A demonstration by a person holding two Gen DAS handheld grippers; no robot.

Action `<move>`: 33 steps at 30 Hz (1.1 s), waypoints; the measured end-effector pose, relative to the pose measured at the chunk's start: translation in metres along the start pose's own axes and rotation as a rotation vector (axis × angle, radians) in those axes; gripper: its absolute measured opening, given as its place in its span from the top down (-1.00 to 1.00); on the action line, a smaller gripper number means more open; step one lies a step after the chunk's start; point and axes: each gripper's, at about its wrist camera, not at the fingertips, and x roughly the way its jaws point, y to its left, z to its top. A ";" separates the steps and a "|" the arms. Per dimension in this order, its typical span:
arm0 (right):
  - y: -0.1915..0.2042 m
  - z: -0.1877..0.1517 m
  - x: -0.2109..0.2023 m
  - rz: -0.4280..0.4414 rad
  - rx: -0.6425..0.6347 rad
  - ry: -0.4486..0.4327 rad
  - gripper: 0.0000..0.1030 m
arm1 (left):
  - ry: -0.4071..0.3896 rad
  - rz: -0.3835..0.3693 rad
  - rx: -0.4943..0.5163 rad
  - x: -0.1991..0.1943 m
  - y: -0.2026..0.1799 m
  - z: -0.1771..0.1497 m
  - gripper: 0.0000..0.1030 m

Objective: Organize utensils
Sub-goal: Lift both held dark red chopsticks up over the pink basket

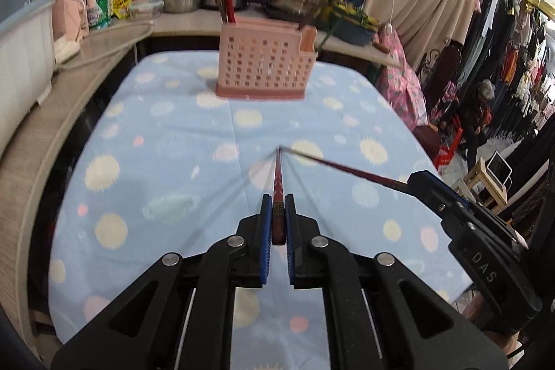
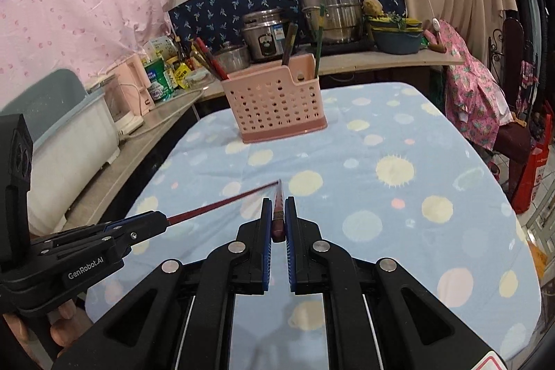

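Note:
My left gripper (image 1: 277,200) is shut on the thick end of a dark red chopstick (image 1: 278,174) that points forward above the table. My right gripper (image 1: 414,181) comes in from the right, shut on a second dark red chopstick (image 1: 347,166); the two tips meet. In the right wrist view the right gripper (image 2: 278,201) clamps its chopstick (image 2: 279,191), and the left gripper (image 2: 161,220) holds the other chopstick (image 2: 215,205) from the left. A pink perforated utensil holder (image 1: 263,68) (image 2: 277,103) stands upright at the table's far end with several chopsticks in it.
The table wears a light blue dotted cloth (image 1: 166,134) (image 2: 399,169). Behind it a counter (image 2: 381,59) carries steel pots, a rice cooker and bottles. A white bin (image 2: 73,134) stands left. Clothes racks and a seated person (image 1: 482,113) are on the right.

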 end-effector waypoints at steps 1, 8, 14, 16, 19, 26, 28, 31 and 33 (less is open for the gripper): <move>0.002 0.011 -0.001 0.004 -0.003 -0.015 0.85 | -0.020 0.000 -0.001 -0.003 0.000 0.010 0.87; 0.009 0.076 0.004 0.057 -0.004 -0.087 0.86 | -0.132 -0.009 0.006 -0.014 0.000 0.076 0.87; 0.014 0.118 0.020 0.076 0.001 -0.121 0.86 | -0.192 0.006 0.001 -0.013 0.009 0.127 0.87; 0.015 0.133 0.024 0.080 0.005 -0.138 0.86 | -0.202 0.008 0.000 -0.010 0.011 0.141 0.87; 0.014 0.155 0.029 0.095 0.020 -0.164 0.86 | -0.222 0.002 -0.005 -0.008 0.013 0.164 0.87; 0.013 0.229 0.046 0.125 0.055 -0.255 0.86 | -0.327 0.027 0.008 -0.009 0.012 0.230 0.87; 0.014 0.249 0.050 0.122 0.051 -0.286 0.86 | -0.363 0.031 0.007 -0.010 0.012 0.250 0.87; 0.015 0.282 0.059 0.119 0.054 -0.334 0.86 | -0.399 0.036 0.009 -0.008 0.010 0.273 0.87; 0.014 0.298 0.064 0.119 0.061 -0.359 0.86 | -0.427 0.050 0.011 -0.006 0.010 0.286 0.87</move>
